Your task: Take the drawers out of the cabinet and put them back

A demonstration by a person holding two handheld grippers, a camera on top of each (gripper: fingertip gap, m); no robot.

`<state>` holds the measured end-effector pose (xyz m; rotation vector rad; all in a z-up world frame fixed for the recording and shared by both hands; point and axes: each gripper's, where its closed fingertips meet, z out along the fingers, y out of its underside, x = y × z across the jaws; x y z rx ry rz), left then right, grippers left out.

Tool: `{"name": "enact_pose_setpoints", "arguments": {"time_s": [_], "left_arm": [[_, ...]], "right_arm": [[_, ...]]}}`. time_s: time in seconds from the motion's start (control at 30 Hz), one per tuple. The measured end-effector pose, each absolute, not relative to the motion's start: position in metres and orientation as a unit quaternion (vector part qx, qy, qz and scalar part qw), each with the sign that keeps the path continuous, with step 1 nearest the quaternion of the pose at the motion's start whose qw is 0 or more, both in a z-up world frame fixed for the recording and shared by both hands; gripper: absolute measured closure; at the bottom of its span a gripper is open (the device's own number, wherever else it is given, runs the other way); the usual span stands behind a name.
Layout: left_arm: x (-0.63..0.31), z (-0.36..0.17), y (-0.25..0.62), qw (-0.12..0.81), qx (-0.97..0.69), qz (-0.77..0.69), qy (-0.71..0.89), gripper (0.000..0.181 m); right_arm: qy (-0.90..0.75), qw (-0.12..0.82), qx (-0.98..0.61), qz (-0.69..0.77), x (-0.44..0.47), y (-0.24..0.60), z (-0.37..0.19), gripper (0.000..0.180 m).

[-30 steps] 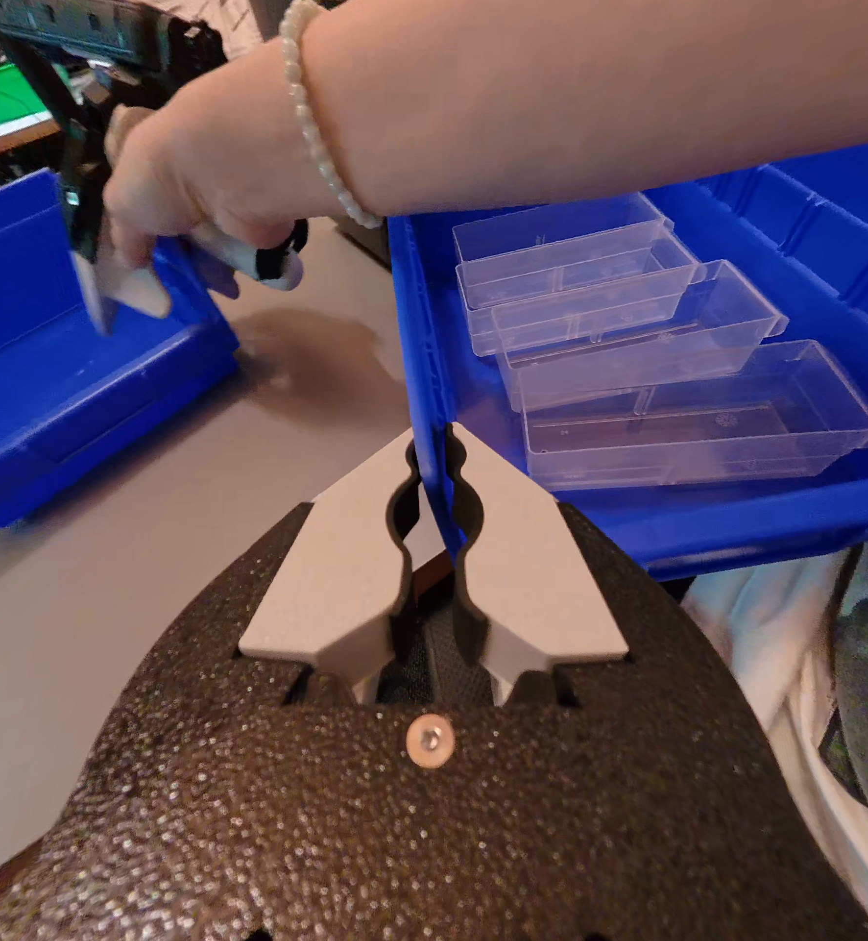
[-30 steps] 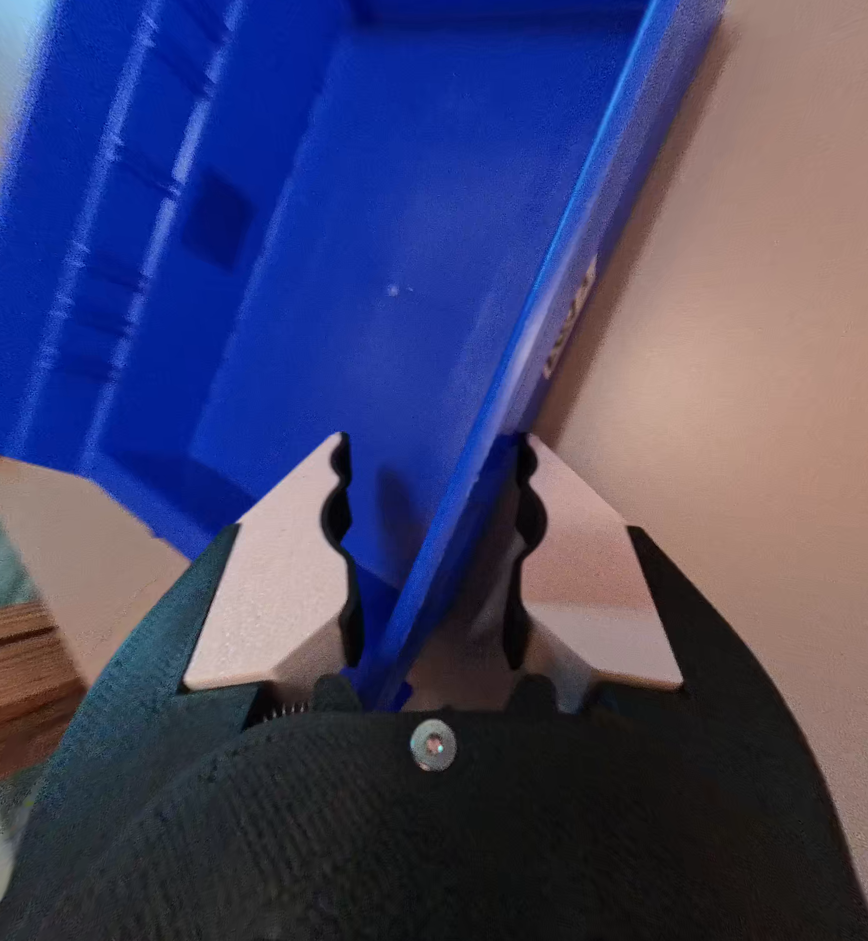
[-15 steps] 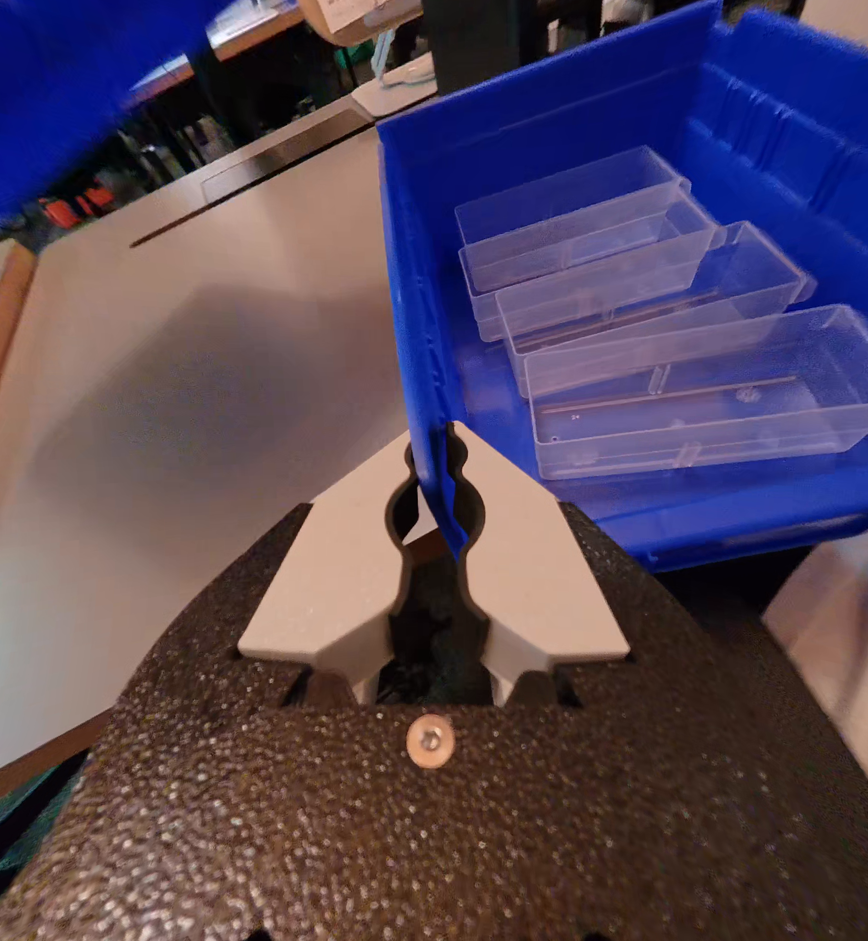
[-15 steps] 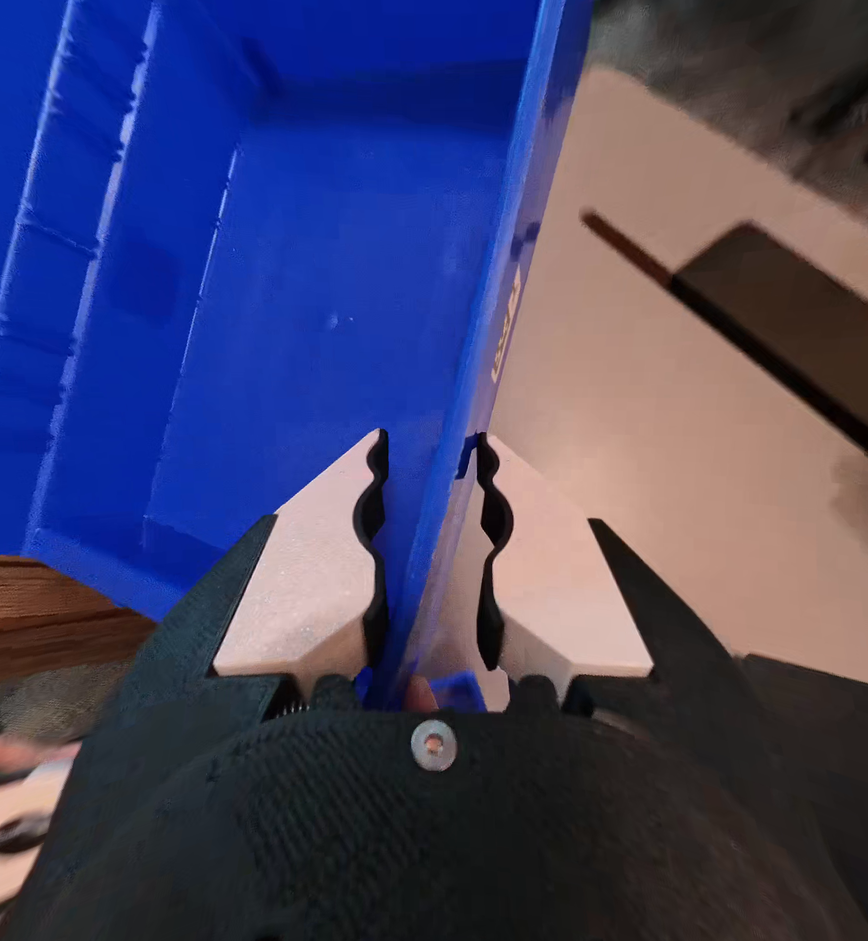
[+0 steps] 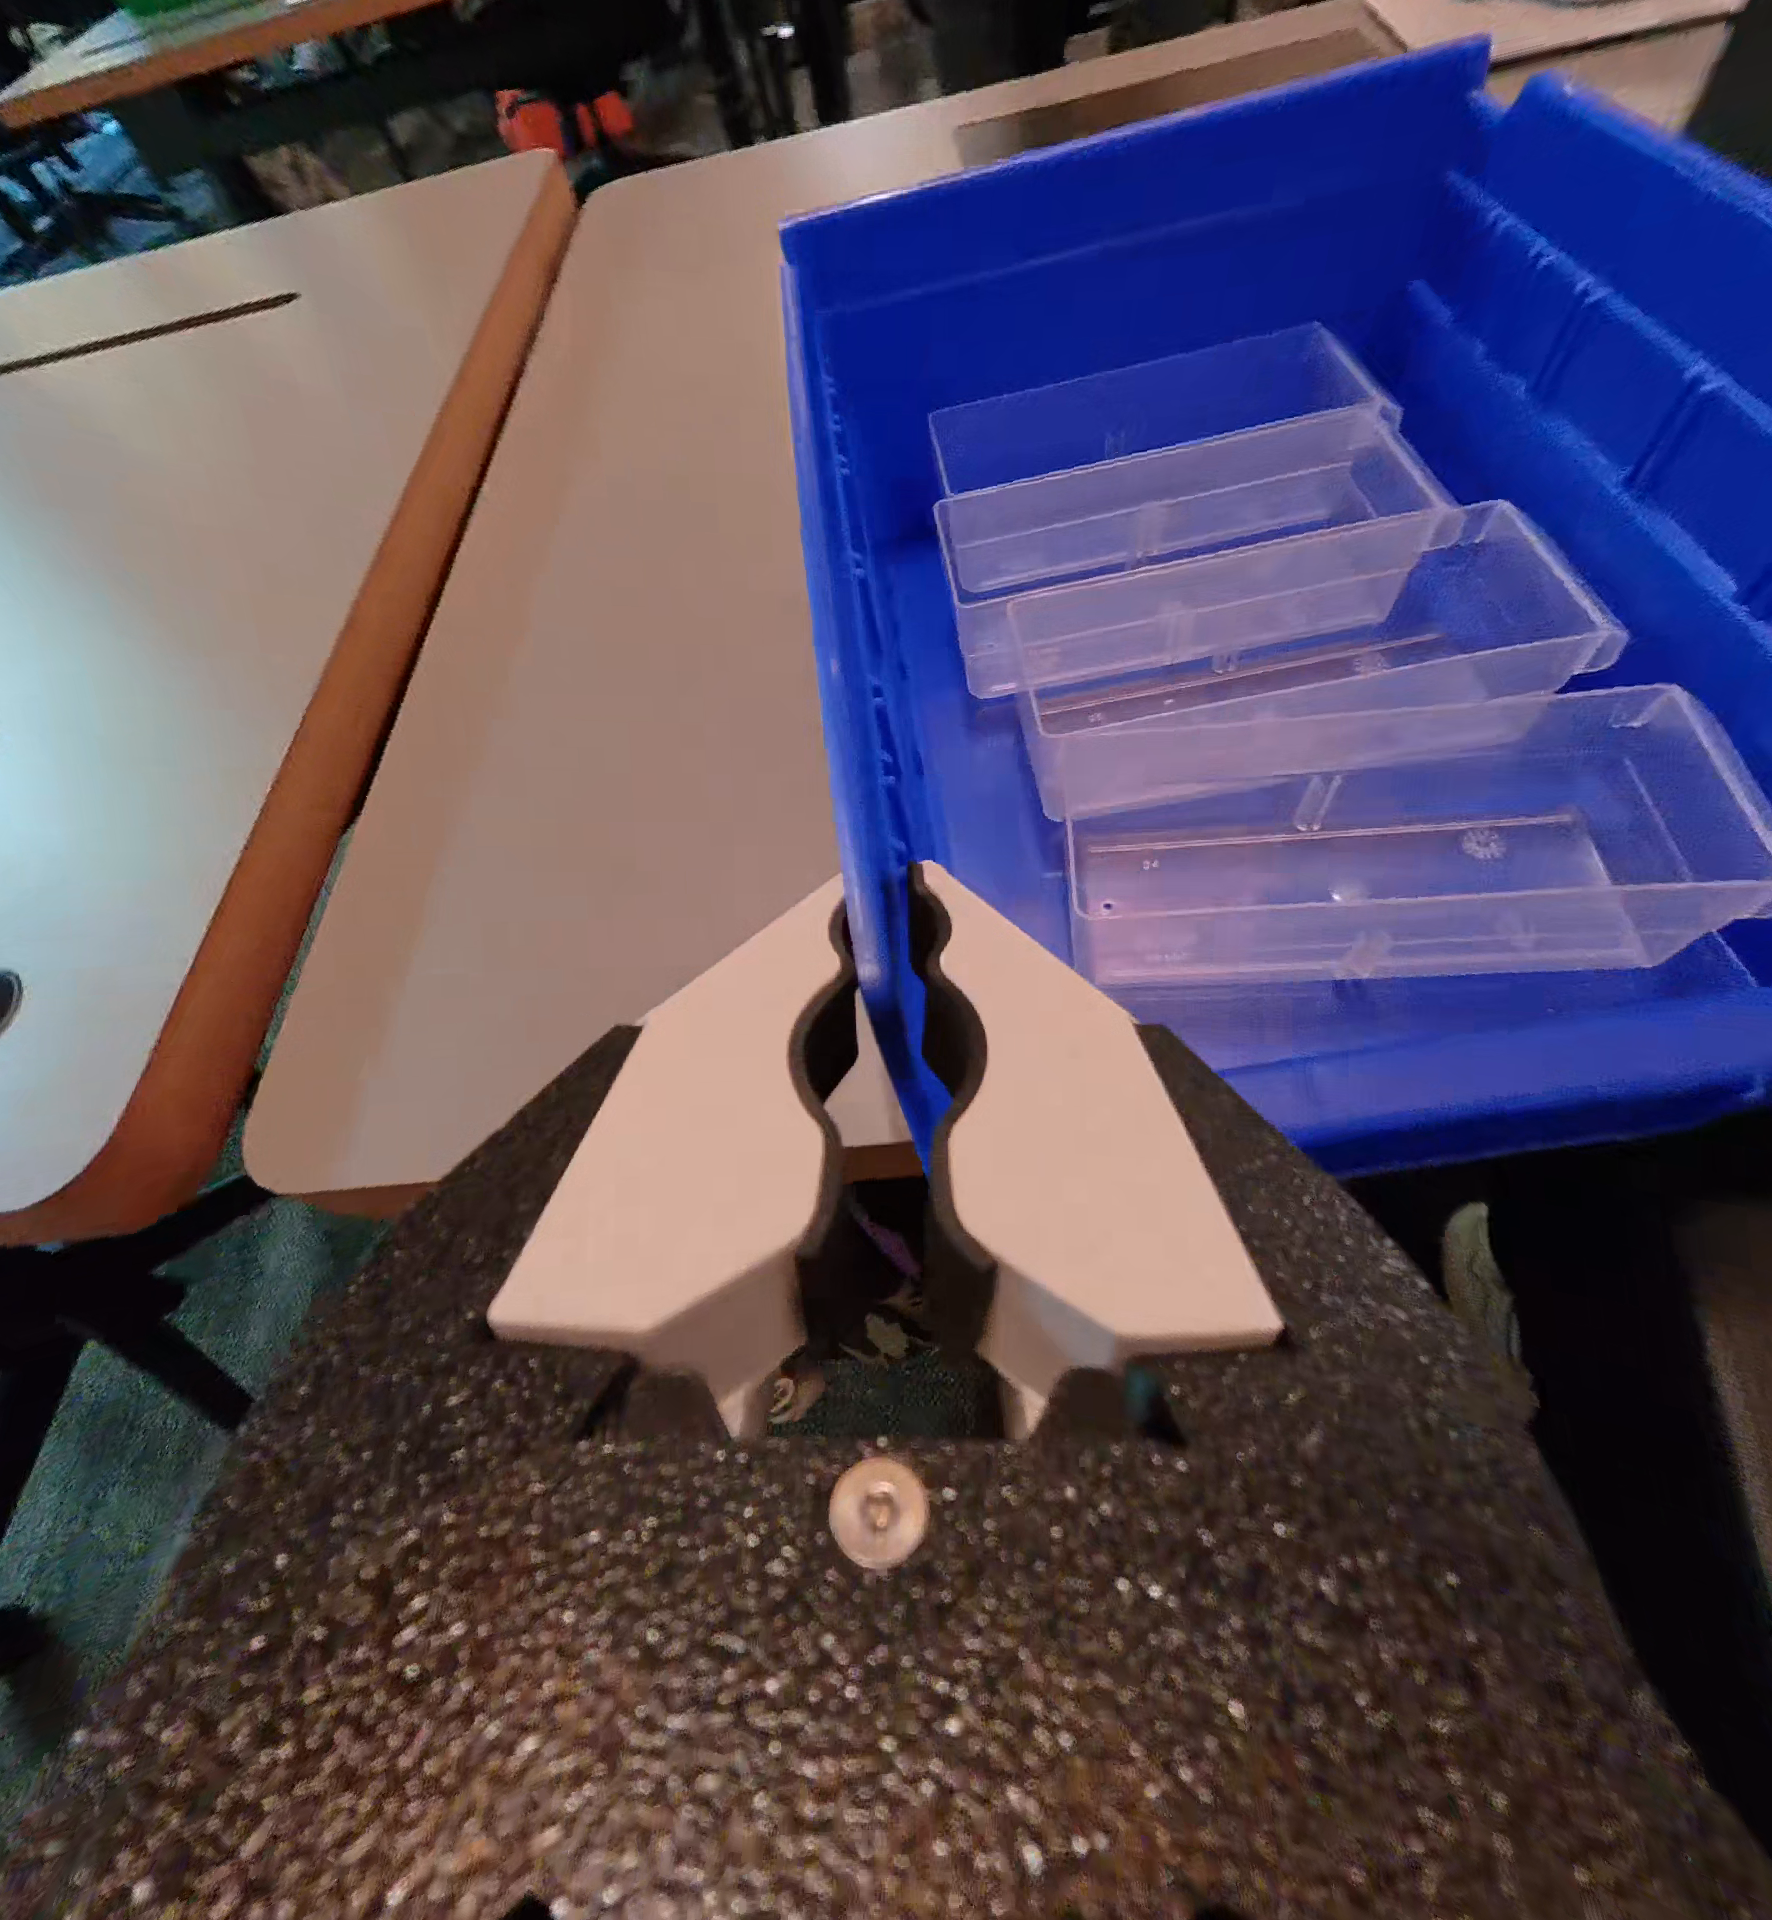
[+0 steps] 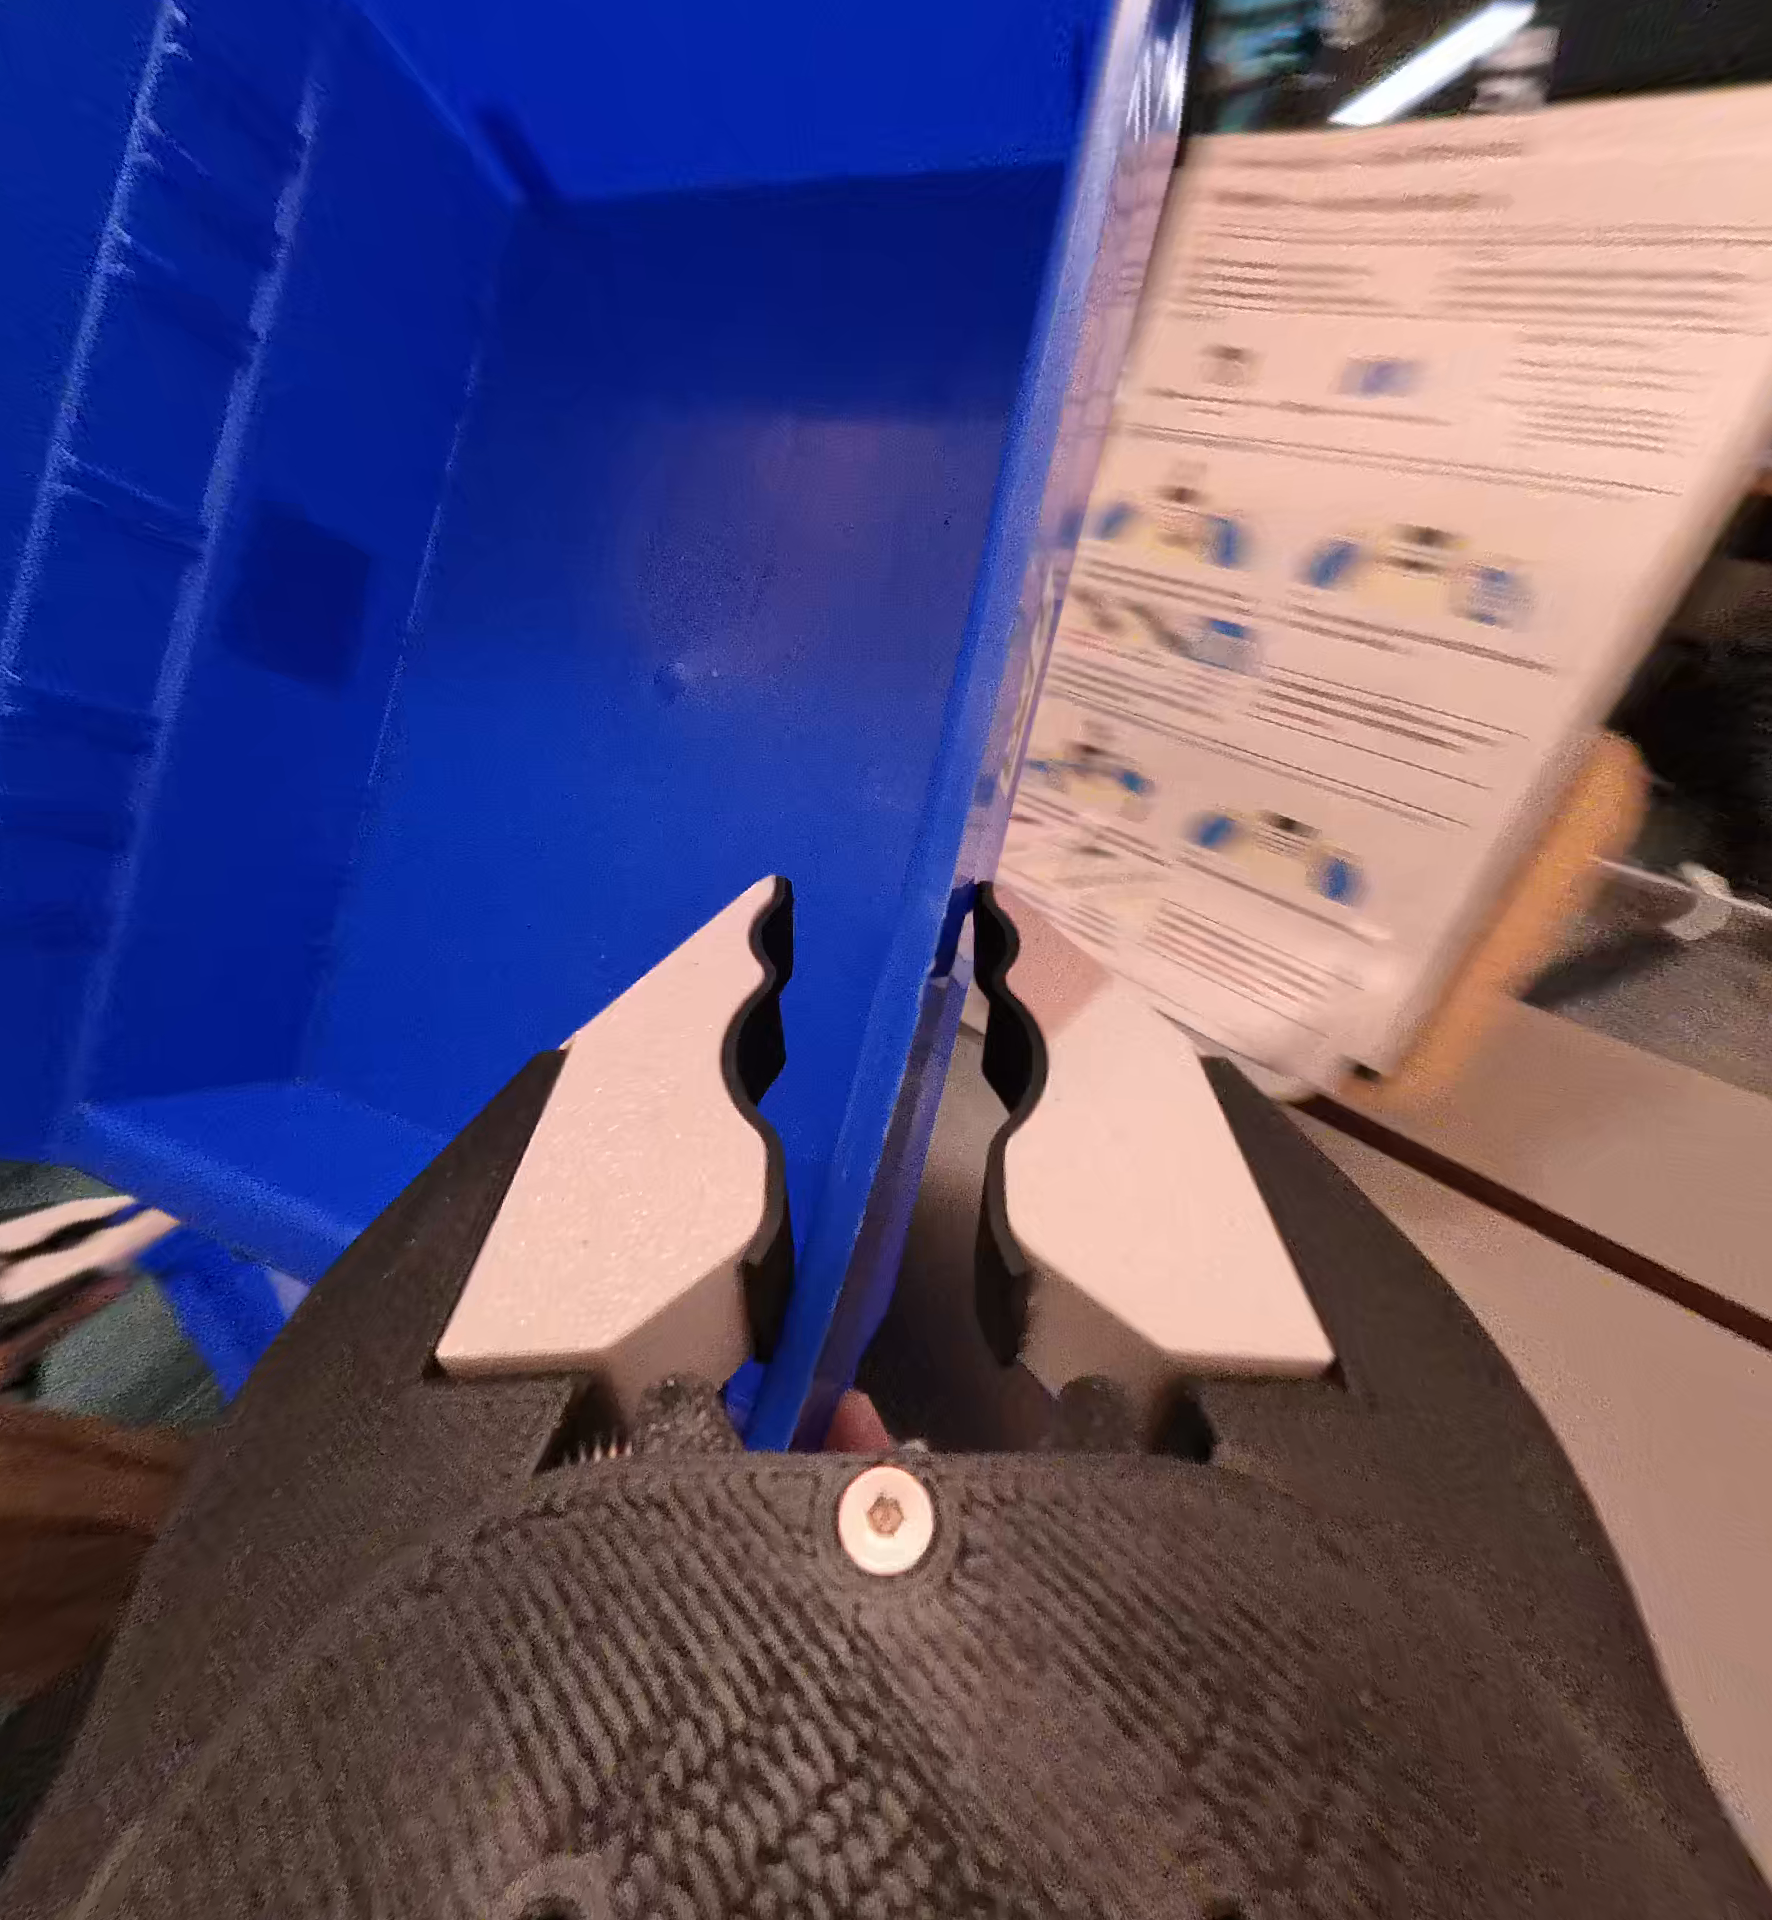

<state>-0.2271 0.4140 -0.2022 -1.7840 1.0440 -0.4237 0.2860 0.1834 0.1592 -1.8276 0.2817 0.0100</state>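
Note:
In the left wrist view my left gripper point(image 5: 877, 883) is shut on the near left wall of a large blue bin point(image 5: 830, 582). Several clear plastic drawers point(image 5: 1422, 862) lie side by side inside that bin. In the right wrist view my right gripper point(image 6: 880, 894) is shut on the side wall of a second, empty blue bin point(image 6: 913, 935), held off the table and tilted. No cabinet shows in either view.
A beige table point(image 5: 591, 665) lies left of the large bin, with a second table point(image 5: 113, 582) beside it across a narrow gap. A white poster board point(image 6: 1381, 540) stands beyond the empty bin. Carpet floor point(image 5: 134, 1382) shows below the table edge.
My right gripper closed on the empty bin's wall and lifted it up off the table. The hand and that bin left the left view, which pulled back and rose with its bin.

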Motion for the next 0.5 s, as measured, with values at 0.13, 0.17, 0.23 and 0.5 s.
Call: {"name": "enact_pose_setpoints", "arguments": {"time_s": [0.13, 0.17, 0.23, 0.5], "left_arm": [[-0.218, -0.202, 0.440, 0.501, -0.755, -0.179, 0.384, 0.177], [-0.213, -0.202, 0.445, 0.503, -0.757, -0.184, 0.375, 0.178], [-0.201, -0.203, 0.455, 0.503, -0.763, -0.203, 0.352, 0.178], [-0.140, -0.203, 0.498, 0.508, -0.769, -0.203, 0.331, 0.178]], "right_arm": [[0.230, 0.559, -0.794, -0.061, 0.399, 0.079, 0.110, 0.145], [0.255, 0.546, -0.795, -0.069, 0.423, 0.053, 0.091, 0.145], [0.306, 0.520, -0.794, -0.074, 0.464, 0.006, 0.046, 0.145], [0.425, 0.420, -0.801, -0.012, 0.542, -0.103, -0.156, 0.145]]}}
